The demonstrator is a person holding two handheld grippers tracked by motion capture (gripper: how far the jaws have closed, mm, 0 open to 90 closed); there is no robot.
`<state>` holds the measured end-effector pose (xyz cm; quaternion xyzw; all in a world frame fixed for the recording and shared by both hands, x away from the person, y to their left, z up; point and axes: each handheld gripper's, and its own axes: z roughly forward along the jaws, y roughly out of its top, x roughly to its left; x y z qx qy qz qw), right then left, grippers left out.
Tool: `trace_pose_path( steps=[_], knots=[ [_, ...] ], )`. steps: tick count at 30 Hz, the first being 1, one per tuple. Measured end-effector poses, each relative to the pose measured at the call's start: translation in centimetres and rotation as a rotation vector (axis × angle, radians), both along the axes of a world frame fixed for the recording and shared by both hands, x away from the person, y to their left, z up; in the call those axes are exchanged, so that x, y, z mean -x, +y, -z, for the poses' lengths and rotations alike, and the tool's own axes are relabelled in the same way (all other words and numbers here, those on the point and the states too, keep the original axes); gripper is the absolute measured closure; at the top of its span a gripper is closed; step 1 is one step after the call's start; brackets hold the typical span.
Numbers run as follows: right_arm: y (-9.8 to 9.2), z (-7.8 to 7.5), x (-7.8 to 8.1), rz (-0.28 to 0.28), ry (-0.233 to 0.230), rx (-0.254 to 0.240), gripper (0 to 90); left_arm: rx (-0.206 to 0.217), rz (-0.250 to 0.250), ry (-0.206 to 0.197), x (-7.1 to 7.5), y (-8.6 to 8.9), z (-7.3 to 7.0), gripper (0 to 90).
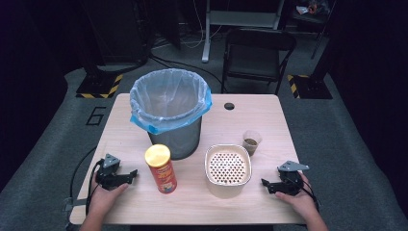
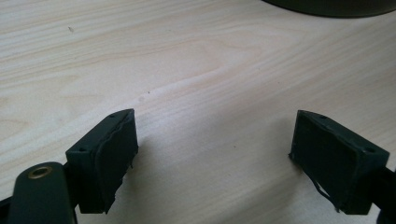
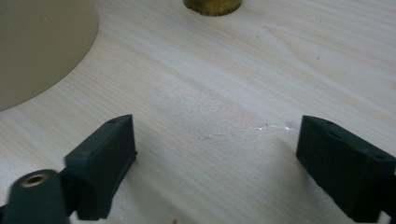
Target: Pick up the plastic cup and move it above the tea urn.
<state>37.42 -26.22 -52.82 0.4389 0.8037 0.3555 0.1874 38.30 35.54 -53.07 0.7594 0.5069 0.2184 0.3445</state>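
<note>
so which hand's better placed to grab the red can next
Left. The left gripper rests open on the table right beside the red can, fingers pointing toward it. The right gripper is also open, but the beige container stands between it and the can.

Left hand-held gripper [image 1: 132,174] and right hand-held gripper [image 1: 266,184] rest low (jaws wide apart, empty).
</note>
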Motion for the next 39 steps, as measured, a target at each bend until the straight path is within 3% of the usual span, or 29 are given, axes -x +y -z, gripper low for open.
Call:
trace_pose_path(
  steps=[18,28,34,39],
  knots=[
    [0.1,-0.1,0.0,0.017,-0.025,-0.009,27.8,0.0,-0.025,-0.004,0.3,-0.2,0.0,15.8],
    [0.1,-0.6,-0.4,-0.016,0.011,-0.002,39.0,0.0,-0.033,-0.002,0.2,-0.2,0.0,15.8],
    [0.5,-1.1,-0.5,-0.04,-0.003,0.012,37.3,0.001,-0.036,0.001,0.3,-0.3,0.0,15.8],
    [0.5,-2.1,-0.7,-0.012,-0.033,-0.041,34.4,-0.006,-0.036,-0.006,0.4,-0.2,0.0,15.8]
  ],
)
